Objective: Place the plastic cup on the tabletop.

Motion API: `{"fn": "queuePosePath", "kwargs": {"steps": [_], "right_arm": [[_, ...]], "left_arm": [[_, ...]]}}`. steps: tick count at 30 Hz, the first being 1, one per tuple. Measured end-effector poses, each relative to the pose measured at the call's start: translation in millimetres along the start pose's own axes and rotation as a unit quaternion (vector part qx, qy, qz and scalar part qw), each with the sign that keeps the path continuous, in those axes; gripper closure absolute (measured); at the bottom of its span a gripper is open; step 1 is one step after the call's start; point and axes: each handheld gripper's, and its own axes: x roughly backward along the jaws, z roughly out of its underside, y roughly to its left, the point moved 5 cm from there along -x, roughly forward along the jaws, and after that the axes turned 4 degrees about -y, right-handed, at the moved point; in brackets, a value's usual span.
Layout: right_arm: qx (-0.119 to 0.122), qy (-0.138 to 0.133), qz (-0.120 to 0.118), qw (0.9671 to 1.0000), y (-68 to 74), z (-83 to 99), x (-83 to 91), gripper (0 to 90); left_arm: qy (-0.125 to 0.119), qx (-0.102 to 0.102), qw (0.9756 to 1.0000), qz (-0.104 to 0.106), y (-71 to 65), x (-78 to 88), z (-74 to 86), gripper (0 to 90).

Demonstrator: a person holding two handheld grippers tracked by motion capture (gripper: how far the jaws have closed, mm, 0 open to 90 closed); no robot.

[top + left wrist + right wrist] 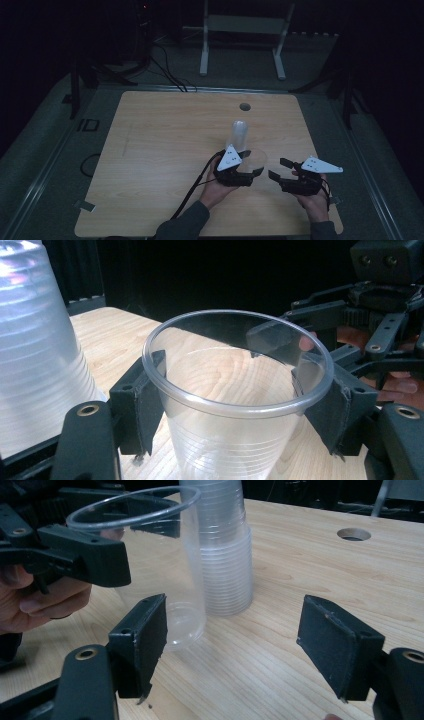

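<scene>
The counter [150, 150] is light wood with rounded corners and a round hole [244, 106] near its far edge. An upturned cup stack [238, 134] stands on it, just beside a single upright cup [160, 580].

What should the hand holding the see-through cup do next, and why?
Probably ease the clear cup a little farther from the stack of cups and let go. The left hand-held gripper is clamped on it just under the rim, and its base seems to rest on the table. The right hand-held gripper waits beside it, open and empty.
</scene>
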Motion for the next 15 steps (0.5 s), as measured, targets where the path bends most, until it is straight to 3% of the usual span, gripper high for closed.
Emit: {"fn": "queuePosePath", "kwargs": {"steps": [15], "right_arm": [[-0.002, -0.002, 0.001, 1.0000, -1.4, 0.1, 1.4, 28.2]], "left_arm": [[-0.001, 0.001, 1.0000, 0.009, 0.5, -1.4, 12.3, 29.8]]}}
